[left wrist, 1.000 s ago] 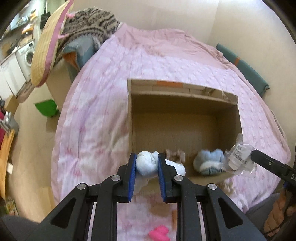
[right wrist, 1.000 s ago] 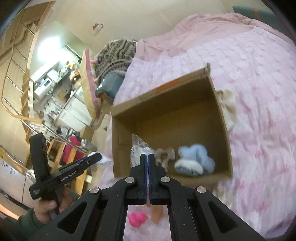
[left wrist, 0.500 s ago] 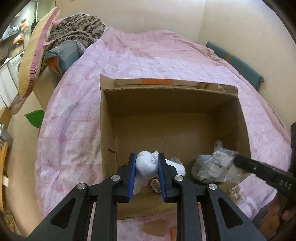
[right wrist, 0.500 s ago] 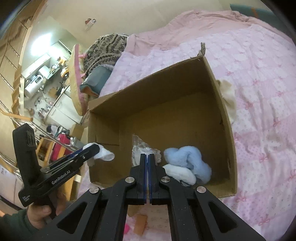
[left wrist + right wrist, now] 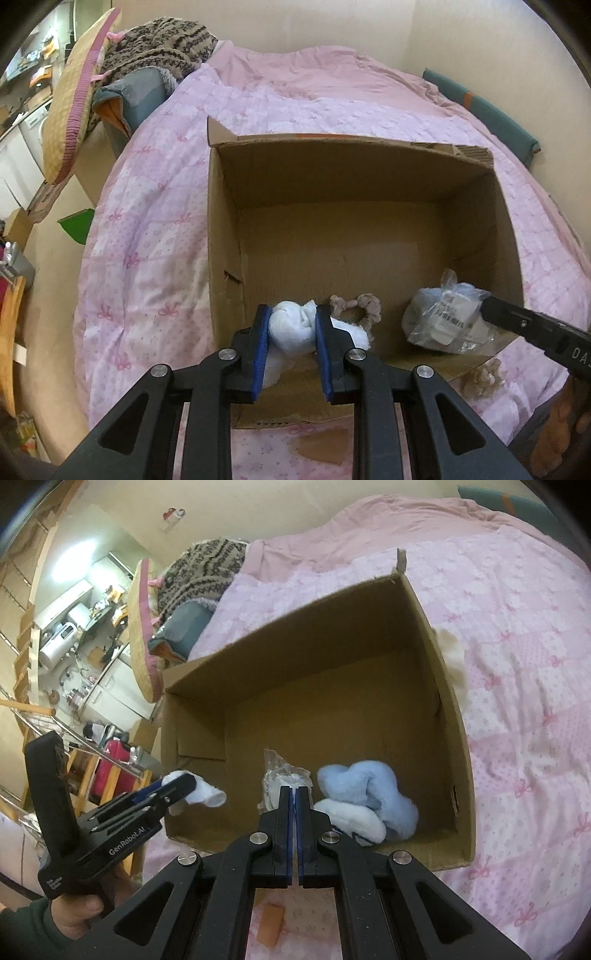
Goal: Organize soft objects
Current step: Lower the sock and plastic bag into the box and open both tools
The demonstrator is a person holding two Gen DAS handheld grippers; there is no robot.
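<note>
An open cardboard box (image 5: 221,236) lies on a pink bed; it also shows in the right wrist view (image 5: 458,738). My left gripper (image 5: 291,325) is shut on a white sock (image 5: 291,328) and holds it over the box's near left corner; the sock also shows in the right wrist view (image 5: 203,794). My right gripper (image 5: 294,801) is shut on a clear plastic packet (image 5: 280,775), held over the box's near right side; the packet also shows in the left wrist view (image 5: 443,317). A pale blue and white fluffy bundle (image 5: 369,797) and a beige scrunchie (image 5: 358,306) lie inside the box.
A beige soft item (image 5: 480,376) lies on the pink quilt (image 5: 147,258) just outside the box's near right corner. A cream cloth (image 5: 452,657) lies beside the box's right wall. Pillows and a knitted blanket (image 5: 155,51) pile at the bed head. An orange-brown piece (image 5: 271,923) lies near me.
Both grippers have moved forward and over the box with their loads still held. The box now fills more of both views, and the scrunchie inside has come into sight.
</note>
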